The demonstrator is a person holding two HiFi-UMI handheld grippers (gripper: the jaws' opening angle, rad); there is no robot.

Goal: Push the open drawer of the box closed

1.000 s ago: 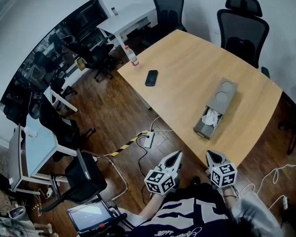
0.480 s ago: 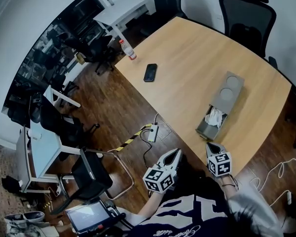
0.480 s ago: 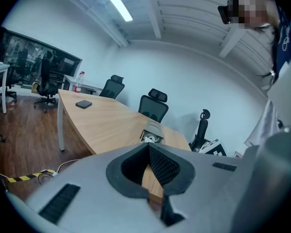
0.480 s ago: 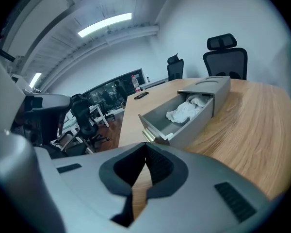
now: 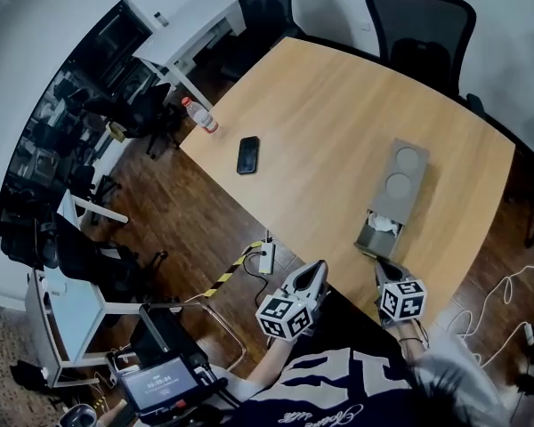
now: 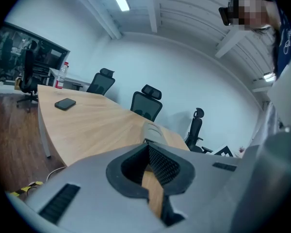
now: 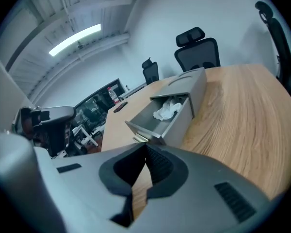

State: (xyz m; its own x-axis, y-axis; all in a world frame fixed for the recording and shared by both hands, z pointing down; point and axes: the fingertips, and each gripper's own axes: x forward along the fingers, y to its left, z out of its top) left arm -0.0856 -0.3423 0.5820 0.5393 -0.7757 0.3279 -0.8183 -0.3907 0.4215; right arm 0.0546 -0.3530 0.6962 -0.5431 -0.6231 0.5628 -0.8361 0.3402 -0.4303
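Left gripper (image 5: 319, 266) and right gripper (image 5: 380, 263) at the near edge of the pale wooden table (image 5: 338, 96); each has its jaws pressed together on nothing
Slim black phone (image 5: 247, 155) lies at the table's left; the long grey box (image 5: 400, 172) stands to the right; its open drawer (image 5: 374, 238), holding crumpled white tissue (image 5: 384, 225), is just ahead of the right gripper's tips

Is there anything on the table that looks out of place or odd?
Yes. The drawer of the grey box stands pulled out toward the near edge of the table, with a crumpled white wad lying loose inside. Nothing looks spilled or damaged.
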